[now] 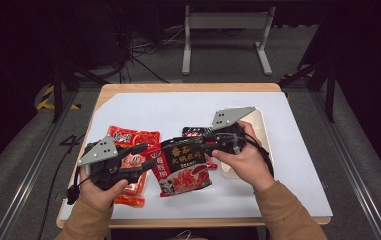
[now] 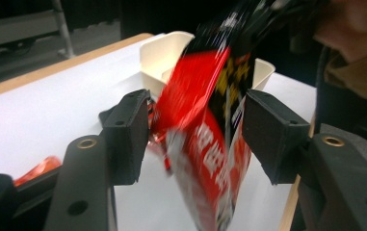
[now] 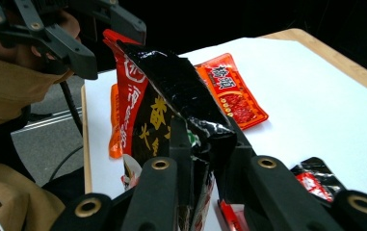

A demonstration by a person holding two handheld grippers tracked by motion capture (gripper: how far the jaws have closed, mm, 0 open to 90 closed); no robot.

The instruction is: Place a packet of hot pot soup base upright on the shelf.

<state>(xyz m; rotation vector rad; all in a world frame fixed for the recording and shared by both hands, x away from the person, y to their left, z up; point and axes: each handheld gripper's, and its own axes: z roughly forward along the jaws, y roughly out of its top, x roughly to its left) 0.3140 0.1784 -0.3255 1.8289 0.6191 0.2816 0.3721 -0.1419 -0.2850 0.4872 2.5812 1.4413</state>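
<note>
Right claw (image 3: 205, 159) is pinching the black-and-red packet (image 1: 184, 167) by its top edge, while left claw (image 2: 195, 139) is standing open around it, pads off. Packet could be slipping and dropping onto the table (image 1: 298, 165), since one thin edge is bearing it

A wooden worktop (image 1: 188, 87) is covered by a white sheet (image 1: 168, 112). On the sheet lie orange-red sachets (image 1: 133, 137) at the left, a small black-and-red sachet (image 1: 194, 131) near the middle, and a cream tray (image 1: 263, 130) at the right.
</note>
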